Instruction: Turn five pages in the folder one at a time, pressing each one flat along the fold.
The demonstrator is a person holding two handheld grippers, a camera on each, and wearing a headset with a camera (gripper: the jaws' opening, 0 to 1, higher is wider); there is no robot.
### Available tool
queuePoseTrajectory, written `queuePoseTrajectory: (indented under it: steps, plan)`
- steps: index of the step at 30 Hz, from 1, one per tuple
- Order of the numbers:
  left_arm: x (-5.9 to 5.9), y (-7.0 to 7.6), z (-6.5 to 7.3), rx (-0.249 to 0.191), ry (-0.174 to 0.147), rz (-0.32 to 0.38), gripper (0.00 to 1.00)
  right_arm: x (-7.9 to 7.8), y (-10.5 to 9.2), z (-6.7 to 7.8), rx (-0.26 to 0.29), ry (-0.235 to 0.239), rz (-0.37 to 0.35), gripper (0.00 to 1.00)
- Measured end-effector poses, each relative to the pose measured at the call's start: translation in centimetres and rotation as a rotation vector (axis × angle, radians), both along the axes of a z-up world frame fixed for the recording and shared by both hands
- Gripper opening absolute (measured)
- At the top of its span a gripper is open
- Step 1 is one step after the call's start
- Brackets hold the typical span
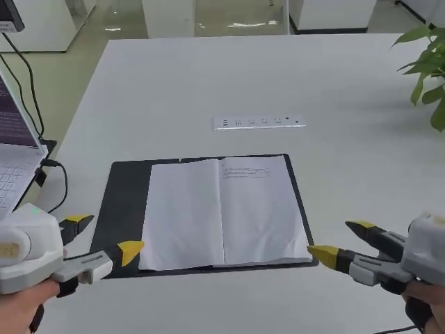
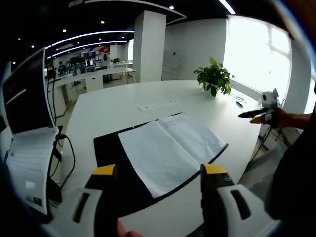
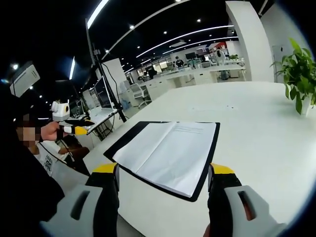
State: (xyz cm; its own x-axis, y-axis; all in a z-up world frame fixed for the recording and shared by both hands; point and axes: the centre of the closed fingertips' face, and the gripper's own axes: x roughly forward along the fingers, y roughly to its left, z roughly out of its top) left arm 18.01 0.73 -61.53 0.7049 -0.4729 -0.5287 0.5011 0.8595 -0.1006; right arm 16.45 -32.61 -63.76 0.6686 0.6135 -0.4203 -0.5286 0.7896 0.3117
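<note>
A black folder (image 1: 125,209) lies open on the white table, white pages (image 1: 222,212) spread flat on both sides of the fold. My left gripper (image 1: 104,236) hovers open at the folder's near left corner, nothing between its yellow tips. My right gripper (image 1: 344,240) is open too, just off the folder's near right corner. In the left gripper view the folder (image 2: 108,148) lies ahead of the open jaws, and the right gripper (image 2: 256,114) shows far right. In the right gripper view the folder (image 3: 205,163) sits ahead, with the left gripper (image 3: 79,127) at far left.
A white power strip (image 1: 259,122) lies on the table beyond the folder. An open laptop (image 1: 14,153) with cables sits at the left edge. A green plant (image 1: 427,69) stands at the far right. The white table (image 1: 208,76) stretches back behind the folder.
</note>
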Motion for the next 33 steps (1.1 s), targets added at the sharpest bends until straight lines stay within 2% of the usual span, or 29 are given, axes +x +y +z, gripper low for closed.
queuePoseTrajectory:
  steps: [4, 8, 16, 27, 33]
  plan:
    - [0.3, -0.5, 0.3, -0.010, -0.004, 0.003, 0.67, 0.0, 0.0, 0.0, -0.014, 0.004, 0.002, 0.72]
    - [0.6, -1.1, 0.3, -0.007, -0.006, -0.007, 0.67, 0.0, 0.0, 0.1, -0.006, 0.002, 0.003, 0.72]
    - [1.2, -3.2, 0.1, -0.005, -0.001, -0.050, 0.68, -0.2, -0.7, -0.4, -0.025, 0.009, 0.000, 0.72]
    - [2.5, -7.4, -0.3, -0.007, 0.004, -0.150, 0.67, -0.4, -2.0, -1.6, -0.025, 0.027, -0.021, 0.71]
    - [3.2, -10.6, -0.8, -0.006, 0.014, -0.223, 0.67, -0.3, -2.4, -1.7, -0.020, 0.029, -0.028, 0.71]
